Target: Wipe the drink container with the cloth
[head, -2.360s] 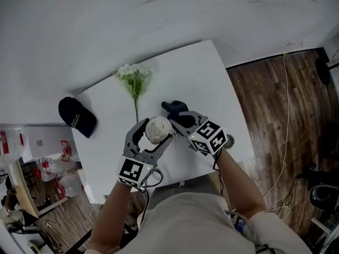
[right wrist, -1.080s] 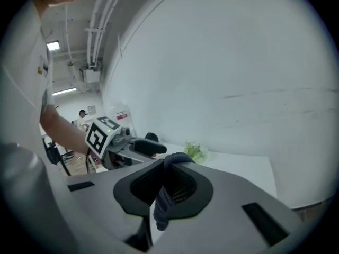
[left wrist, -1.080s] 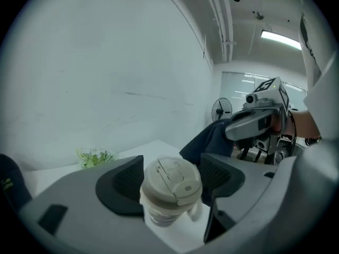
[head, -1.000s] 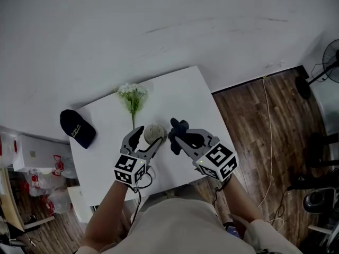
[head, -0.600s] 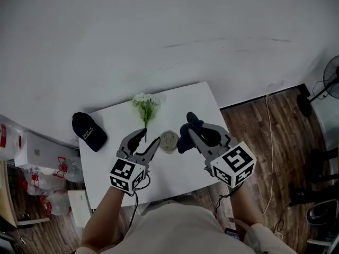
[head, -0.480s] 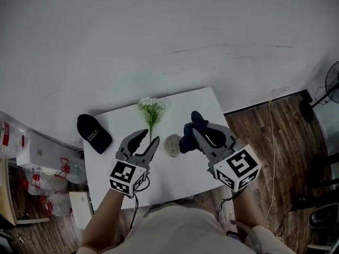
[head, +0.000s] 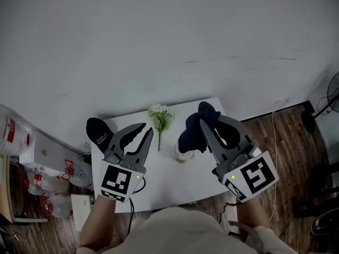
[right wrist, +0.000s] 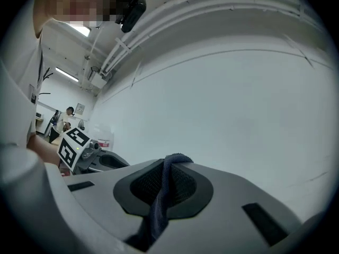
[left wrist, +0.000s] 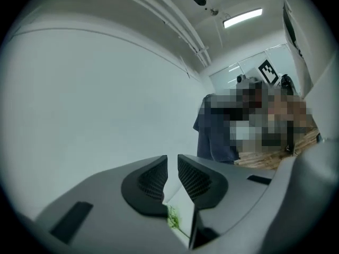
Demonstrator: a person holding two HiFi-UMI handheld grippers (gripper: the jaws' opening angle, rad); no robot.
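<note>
As seen in the left gripper view, the left hand-held gripper (left wrist: 172, 169) has just been closing: its jaws are nearly together, with nothing between them. Only the head view shows the drink container (head: 181, 153), standing on the table (head: 159, 180), untouched. The right hand-held gripper (right wrist: 169, 165) is clamped on the cloth (right wrist: 159, 210).

white table (head: 169, 183), flower sprig (head: 161, 114) on it, black cap (head: 97, 129) at edge, wood floor (head: 288, 136)

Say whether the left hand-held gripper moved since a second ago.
Yes. The left hand-held gripper, then around the cup, is now left of it; its jaws have just been closing, empty.
</note>
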